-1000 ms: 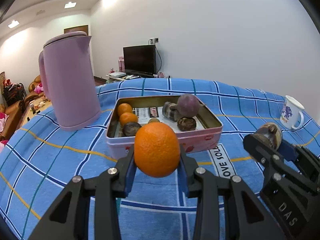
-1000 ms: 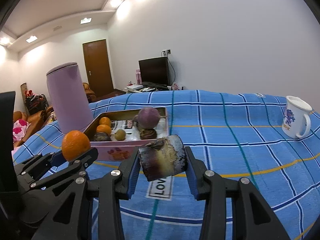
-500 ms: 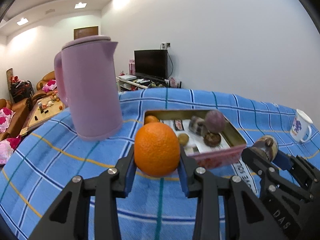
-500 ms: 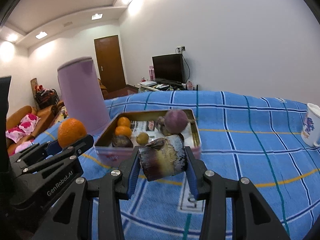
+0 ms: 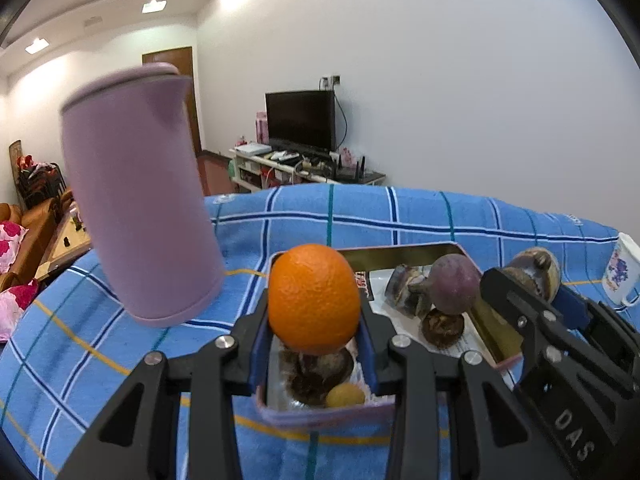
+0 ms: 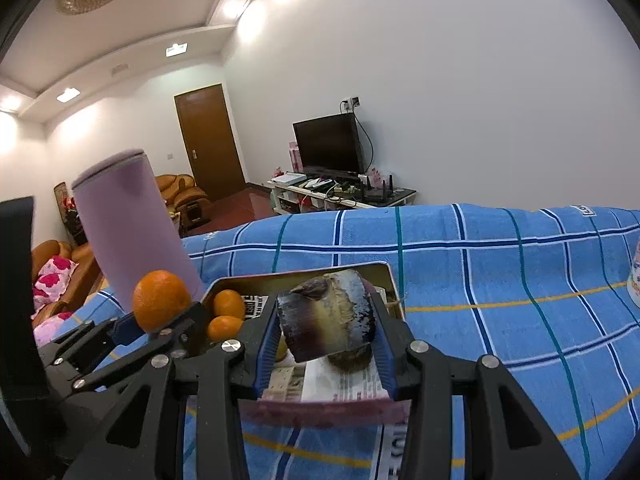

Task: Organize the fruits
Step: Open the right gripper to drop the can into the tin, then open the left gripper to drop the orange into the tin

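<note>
My left gripper (image 5: 314, 330) is shut on a big orange (image 5: 313, 298), held above the near left end of the pink tin box (image 5: 320, 414). Shut on a dark purple and cream fruit chunk (image 6: 328, 320), my right gripper (image 6: 326, 340) hovers over the box's near edge (image 6: 320, 410). Inside the box lie a round purple fruit (image 5: 456, 288), dark brown fruits (image 5: 442, 326), a small yellow one (image 5: 345, 395) and two small oranges (image 6: 228, 304). The left gripper with its orange (image 6: 160, 299) shows at the left of the right wrist view.
A tall pink jug (image 5: 136, 200) stands left of the box on the blue checked cloth (image 5: 100, 344). A white mug (image 5: 622, 276) sits at the far right. Beyond the table edge are a television stand and sofas.
Both grippers have moved forward with their fruit, from in front of the box to over its near edge. The box and the jug now look much closer.
</note>
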`<state>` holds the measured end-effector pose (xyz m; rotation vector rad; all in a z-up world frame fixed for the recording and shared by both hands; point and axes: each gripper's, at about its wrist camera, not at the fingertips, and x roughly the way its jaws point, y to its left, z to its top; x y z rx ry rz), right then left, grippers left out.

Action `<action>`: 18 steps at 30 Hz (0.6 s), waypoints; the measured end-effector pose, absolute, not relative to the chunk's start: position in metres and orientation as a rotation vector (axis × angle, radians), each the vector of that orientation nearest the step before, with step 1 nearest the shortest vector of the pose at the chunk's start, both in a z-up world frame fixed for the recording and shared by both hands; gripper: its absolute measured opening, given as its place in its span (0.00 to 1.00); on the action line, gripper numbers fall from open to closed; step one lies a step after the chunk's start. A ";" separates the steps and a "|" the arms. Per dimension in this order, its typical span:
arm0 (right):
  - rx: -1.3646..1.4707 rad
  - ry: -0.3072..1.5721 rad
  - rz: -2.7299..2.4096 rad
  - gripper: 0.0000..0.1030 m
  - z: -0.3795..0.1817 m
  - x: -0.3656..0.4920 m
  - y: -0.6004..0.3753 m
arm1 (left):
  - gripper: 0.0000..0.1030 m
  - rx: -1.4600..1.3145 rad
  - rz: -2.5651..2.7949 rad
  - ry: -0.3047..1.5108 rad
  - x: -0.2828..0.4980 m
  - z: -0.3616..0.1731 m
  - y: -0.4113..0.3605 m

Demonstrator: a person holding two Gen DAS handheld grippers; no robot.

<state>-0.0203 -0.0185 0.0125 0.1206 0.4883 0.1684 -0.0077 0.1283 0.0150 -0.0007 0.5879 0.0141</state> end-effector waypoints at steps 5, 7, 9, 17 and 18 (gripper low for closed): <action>0.086 0.532 0.131 0.43 0.001 -0.001 -0.021 | 0.38 0.008 0.016 0.601 0.009 0.005 0.124; 0.101 0.565 0.125 0.43 -0.007 0.007 -0.026 | 0.38 0.012 0.013 0.612 0.013 0.000 0.123; 0.114 0.605 0.139 0.43 -0.014 0.015 -0.027 | 0.38 0.023 0.005 0.631 0.016 -0.005 0.122; 0.170 0.639 0.216 0.44 -0.019 0.028 -0.030 | 0.38 0.011 0.004 0.680 0.030 -0.012 0.127; 0.178 0.635 0.219 0.44 -0.019 0.027 -0.031 | 0.38 0.008 0.002 0.685 0.030 -0.013 0.127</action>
